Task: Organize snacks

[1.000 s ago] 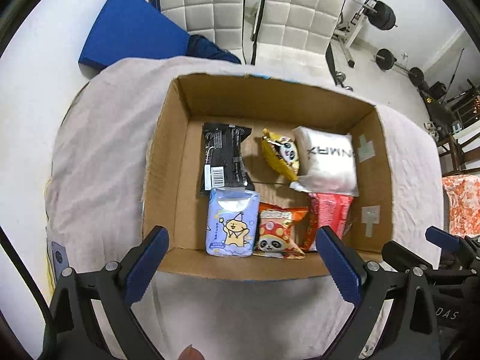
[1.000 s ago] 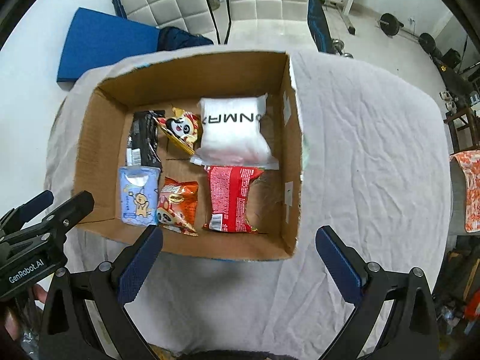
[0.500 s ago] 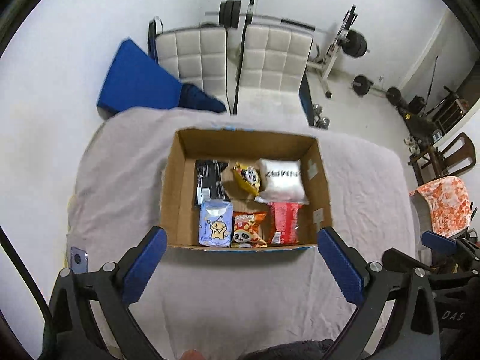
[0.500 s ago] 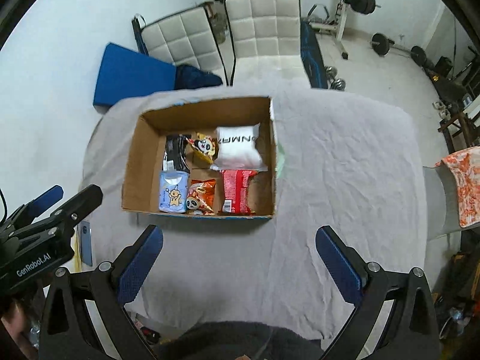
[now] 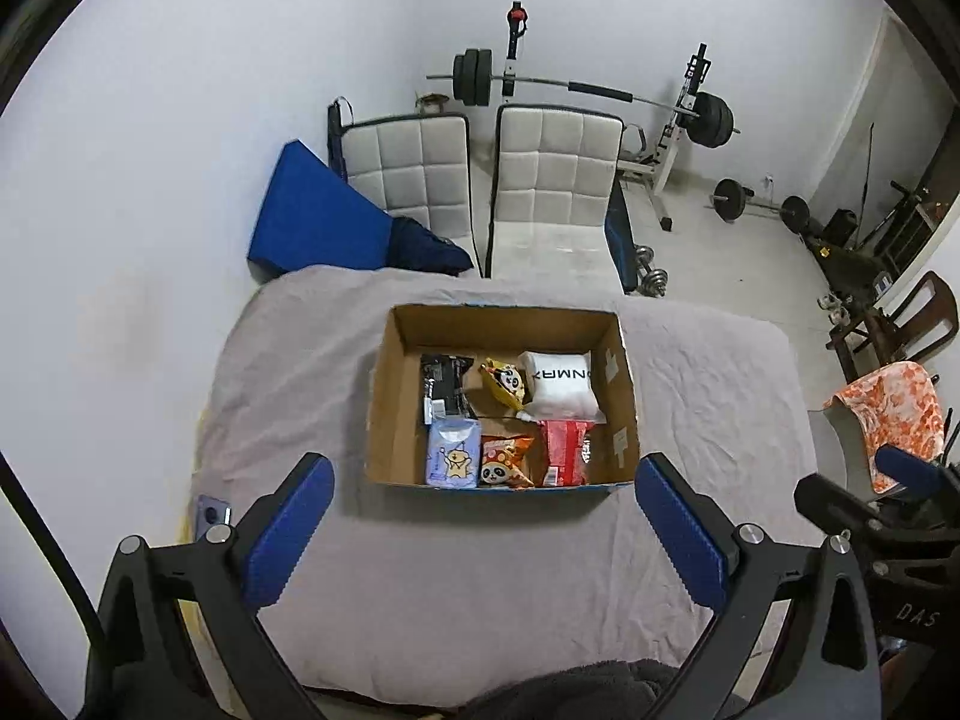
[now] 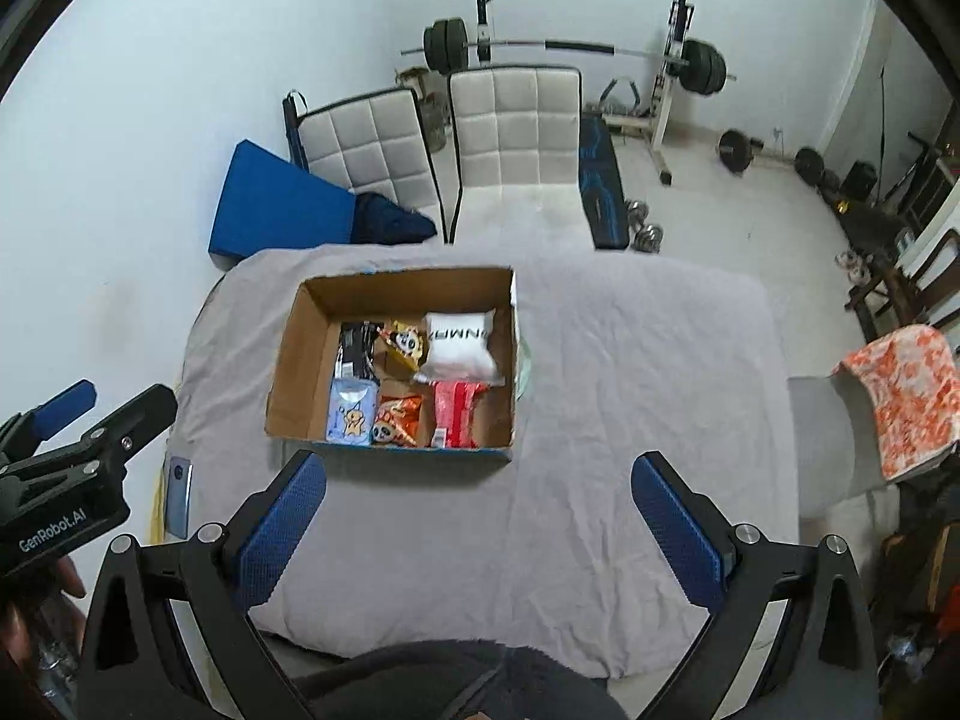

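An open cardboard box [image 5: 390, 414] [image 6: 288, 384] stands on a table under a grey cloth [image 5: 480, 570] [image 6: 630, 390]. Inside lie several snack packs: a black pack [image 5: 443, 385], a yellow panda pack [image 5: 505, 383], a white pouch [image 5: 561, 381], a light blue pack [image 5: 454, 459], an orange panda pack [image 5: 503, 462] and a red pack [image 5: 567, 450]. My left gripper [image 5: 485, 534] hangs open, high above the table's near side, holding nothing. My right gripper [image 6: 480, 528] is likewise open and empty, well back from the box.
Two white padded chairs [image 5: 540, 180] and a blue mat [image 5: 312, 216] stand beyond the table, with a barbell rack [image 5: 600, 90] behind. A phone [image 6: 179, 495] lies at the table's left edge. An orange patterned cloth [image 6: 906, 396] drapes a seat on the right.
Both grippers have pulled up and back from the box, which now looks much smaller and farther away. More of the room has come into view. The snacks have not moved.
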Action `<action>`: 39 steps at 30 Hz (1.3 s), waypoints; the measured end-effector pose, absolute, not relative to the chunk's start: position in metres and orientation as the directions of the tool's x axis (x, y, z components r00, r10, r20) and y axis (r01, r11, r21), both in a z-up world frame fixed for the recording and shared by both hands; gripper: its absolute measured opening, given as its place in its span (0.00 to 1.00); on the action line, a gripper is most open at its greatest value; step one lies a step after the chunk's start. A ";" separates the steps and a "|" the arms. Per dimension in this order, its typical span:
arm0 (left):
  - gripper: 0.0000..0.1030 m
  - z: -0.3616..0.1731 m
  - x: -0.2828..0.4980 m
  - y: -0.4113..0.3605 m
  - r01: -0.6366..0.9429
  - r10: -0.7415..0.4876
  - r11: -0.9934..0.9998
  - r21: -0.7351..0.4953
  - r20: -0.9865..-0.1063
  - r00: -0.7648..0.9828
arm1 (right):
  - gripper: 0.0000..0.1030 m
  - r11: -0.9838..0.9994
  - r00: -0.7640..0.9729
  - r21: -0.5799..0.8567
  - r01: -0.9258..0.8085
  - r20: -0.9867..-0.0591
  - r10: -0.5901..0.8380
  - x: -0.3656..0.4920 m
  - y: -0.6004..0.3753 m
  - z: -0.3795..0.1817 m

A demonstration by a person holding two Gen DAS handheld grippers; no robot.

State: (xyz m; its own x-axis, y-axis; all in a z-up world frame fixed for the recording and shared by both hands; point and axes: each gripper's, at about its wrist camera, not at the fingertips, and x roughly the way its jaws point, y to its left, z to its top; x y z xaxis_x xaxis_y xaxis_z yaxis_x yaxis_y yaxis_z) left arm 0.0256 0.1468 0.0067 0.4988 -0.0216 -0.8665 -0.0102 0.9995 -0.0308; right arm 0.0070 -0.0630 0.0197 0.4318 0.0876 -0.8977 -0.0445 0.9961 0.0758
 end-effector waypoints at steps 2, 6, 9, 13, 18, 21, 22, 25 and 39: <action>1.00 0.014 0.020 0.144 -0.012 -0.009 1.000 -0.018 -0.861 0.509 | 1.00 0.997 0.451 0.063 -0.044 -0.889 0.076 0.003 -0.064 0.028; 1.00 0.030 0.009 0.141 -0.016 -0.004 1.000 -0.014 -0.845 0.534 | 1.00 0.997 0.478 0.063 -0.036 -0.875 0.072 -0.003 -0.068 0.042; 1.00 0.038 0.004 0.138 -0.015 0.004 1.000 -0.006 -0.836 0.549 | 1.00 0.998 0.495 0.055 -0.026 -0.866 0.061 -0.006 -0.072 0.051; 1.00 0.047 -0.002 0.132 0.000 0.003 1.000 0.004 -0.822 0.569 | 1.00 0.998 0.511 0.049 -0.024 -0.858 0.055 -0.010 -0.075 0.060; 1.00 0.056 -0.007 0.125 0.010 0.009 1.000 0.019 -0.807 0.590 | 1.00 0.999 0.524 0.050 -0.012 -0.850 0.049 -0.014 -0.080 0.065; 1.00 0.057 -0.009 0.124 0.011 0.004 1.000 0.013 -0.805 0.594 | 1.00 0.999 0.526 0.053 -0.001 -0.849 0.046 -0.015 -0.084 0.065; 1.00 0.057 -0.008 0.124 0.011 0.002 1.000 0.011 -0.806 0.592 | 1.00 0.999 0.526 0.053 0.001 -0.849 0.044 -0.015 -0.085 0.065; 1.00 0.056 -0.011 0.123 0.016 -0.008 1.000 0.001 -0.809 0.587 | 1.00 0.999 0.533 0.052 0.007 -0.845 0.040 -0.017 -0.087 0.067; 1.00 0.055 -0.011 0.120 0.018 -0.011 1.000 -0.001 -0.814 0.581 | 1.00 0.999 0.529 0.044 0.019 -0.848 0.027 -0.018 -0.092 0.065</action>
